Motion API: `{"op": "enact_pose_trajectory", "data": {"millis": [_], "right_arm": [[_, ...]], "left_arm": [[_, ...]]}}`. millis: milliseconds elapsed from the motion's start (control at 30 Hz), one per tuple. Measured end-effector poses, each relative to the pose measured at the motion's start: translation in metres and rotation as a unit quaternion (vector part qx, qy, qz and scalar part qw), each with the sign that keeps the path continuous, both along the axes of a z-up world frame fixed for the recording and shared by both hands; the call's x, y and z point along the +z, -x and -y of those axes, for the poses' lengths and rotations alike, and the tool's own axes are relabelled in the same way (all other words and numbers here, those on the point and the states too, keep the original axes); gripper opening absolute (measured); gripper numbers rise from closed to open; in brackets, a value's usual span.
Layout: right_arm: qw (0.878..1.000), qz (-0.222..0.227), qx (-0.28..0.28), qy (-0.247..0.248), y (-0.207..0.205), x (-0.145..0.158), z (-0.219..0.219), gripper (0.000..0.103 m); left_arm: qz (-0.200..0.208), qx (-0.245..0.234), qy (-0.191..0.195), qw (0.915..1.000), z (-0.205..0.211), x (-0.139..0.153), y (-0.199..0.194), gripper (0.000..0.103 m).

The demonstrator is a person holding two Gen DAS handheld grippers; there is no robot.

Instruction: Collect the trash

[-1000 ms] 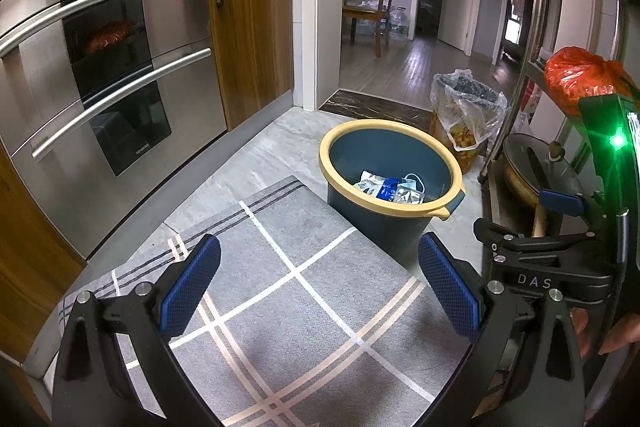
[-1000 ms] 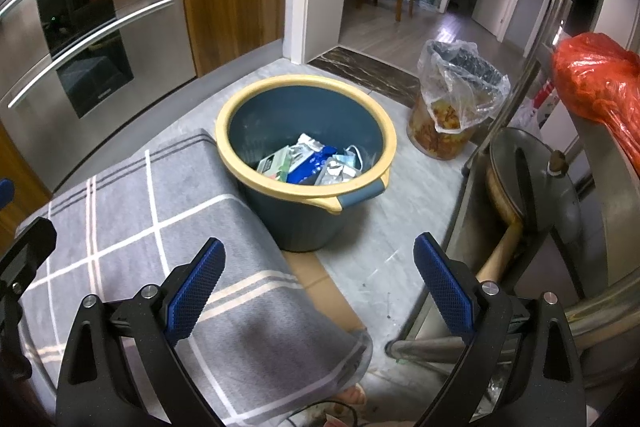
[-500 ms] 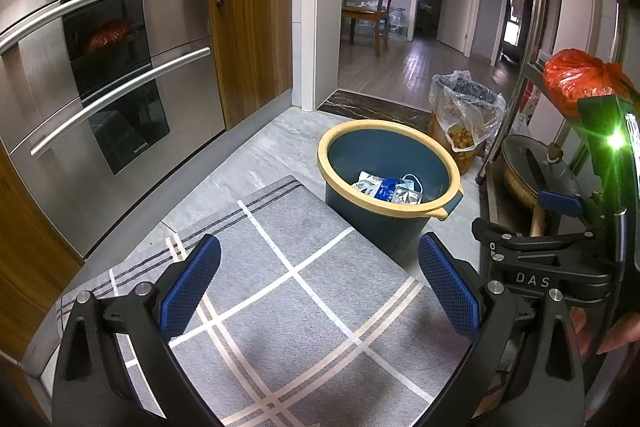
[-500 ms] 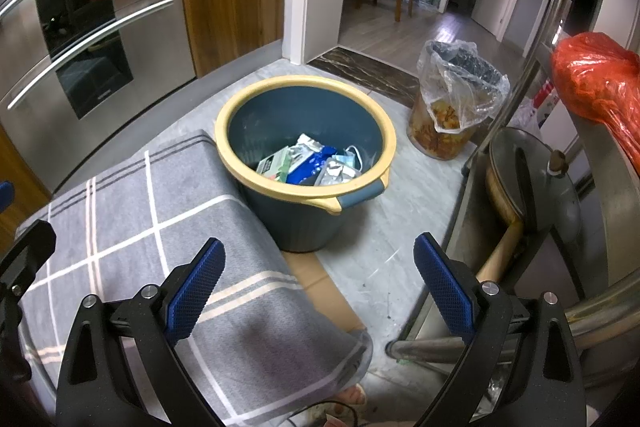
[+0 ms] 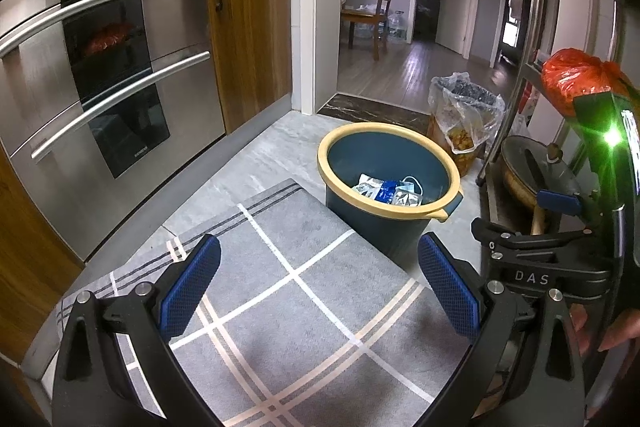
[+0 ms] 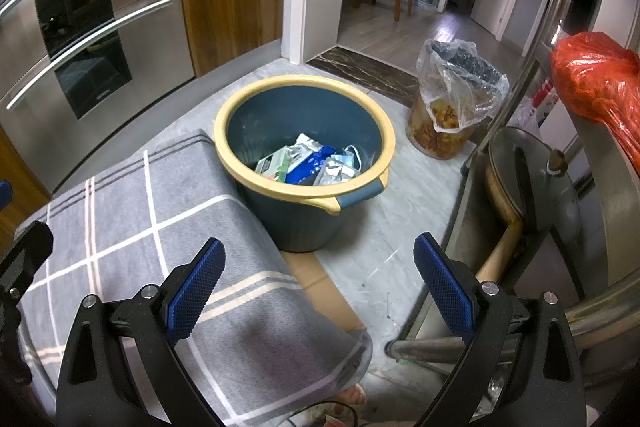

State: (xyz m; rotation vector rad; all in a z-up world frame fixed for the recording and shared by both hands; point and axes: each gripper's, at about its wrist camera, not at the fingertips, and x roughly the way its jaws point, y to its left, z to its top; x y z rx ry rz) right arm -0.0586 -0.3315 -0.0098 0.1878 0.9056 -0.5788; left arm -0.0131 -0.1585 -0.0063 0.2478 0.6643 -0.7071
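1. Trash point(image 6: 310, 163) lies at the bottom of a blue bucket with a yellow rim point(image 6: 228, 115): crumpled wrappers, a blue packet, a greenish carton and a face mask, all piled together.
2. At 9 o'clock in both views stands a steel oven point(image 5: 100, 75) with long bar handles, and a wooden cabinet point(image 5: 248, 27) stands beside it toward 11 o'clock.
3. A grey checked mat point(image 6: 132, 219) covers the floor from 7 to 9 o'clock in the right wrist view; its far corner touches the bucket's side.
4. The left gripper point(image 5: 318, 281) hangs over the mat with its jaws wide apart and nothing between the blue pads point(image 5: 188, 287); the bucket point(image 5: 400, 147) sits beyond it at 1 o'clock.
5. The right gripper point(image 6: 318, 283) likewise has its jaws spread apart and empty, with the bucket straight ahead at 12 o'clock and a piece of flat cardboard point(image 6: 324, 287) on the floor between the fingers.
6. At 1 o'clock, just beside the bucket but apart from it, a smaller bin lined with a clear bag point(image 6: 452, 103) holds yellowish food scraps.
7. At 3 o'clock a metal rack point(image 6: 516, 95) carries a lidded pan point(image 6: 532, 179) on a lower shelf and an orange plastic bag point(image 6: 596, 79) above it.
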Motion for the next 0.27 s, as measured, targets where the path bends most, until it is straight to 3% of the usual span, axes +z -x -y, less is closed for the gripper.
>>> {"op": "enact_pose_trajectory", "data": {"millis": [167,267], "right_arm": [[1.000,-0.001,-0.005,-0.004,0.000,0.000,0.000,0.095],[0.998,0.002,-0.028,-0.051,0.000,0.005,0.004,0.095]], "left_arm": [[-0.015,0.029,-0.013,0.9994,-0.005,-0.006,-0.009,0.098],[-0.037,0.078,-0.015,0.9962,-0.023,-0.014,-0.026,0.098]]}}
